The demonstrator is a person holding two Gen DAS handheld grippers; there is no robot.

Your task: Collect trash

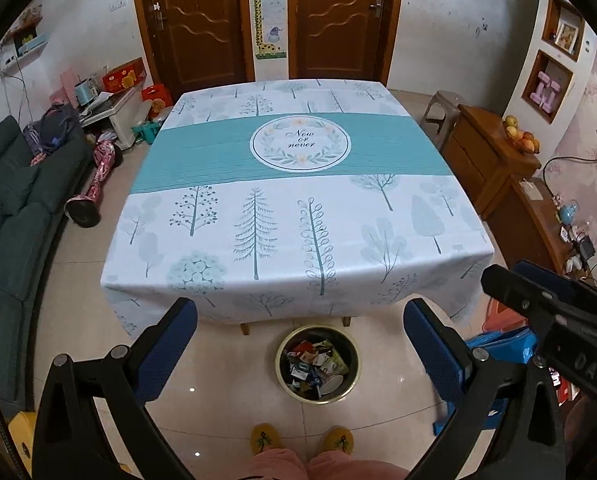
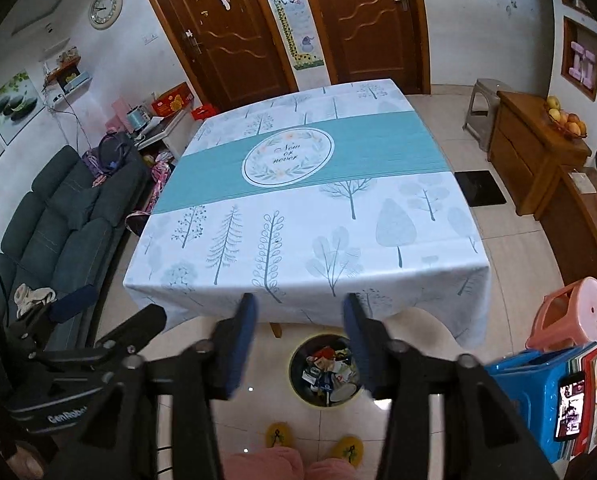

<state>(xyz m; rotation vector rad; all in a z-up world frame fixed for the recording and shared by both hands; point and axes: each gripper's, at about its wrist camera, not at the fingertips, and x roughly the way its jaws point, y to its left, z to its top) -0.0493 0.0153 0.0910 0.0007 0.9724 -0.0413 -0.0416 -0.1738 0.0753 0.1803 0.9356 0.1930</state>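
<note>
A round metal bin (image 1: 282, 344) stands on the floor in front of the table, filled with wrappers and other trash (image 1: 318, 364). My left gripper (image 1: 298, 312) hangs high above it, open wide, with nothing between its blue pads. In the right wrist view the same bin (image 2: 298, 384) and its trash (image 2: 326, 364) lie below my right gripper (image 2: 299, 300), which is open and empty. The table's tree-print cloth (image 1: 298, 208) (image 2: 298, 232) is bare of trash.
A dark sofa (image 1: 14, 208) runs along the left. A wooden cabinet (image 1: 486, 168) stands to the right, and a blue crate (image 2: 538, 392) and a pink stool (image 2: 574, 312) sit near the table's right corner. A person's yellow slippers (image 1: 302, 438) are behind the bin.
</note>
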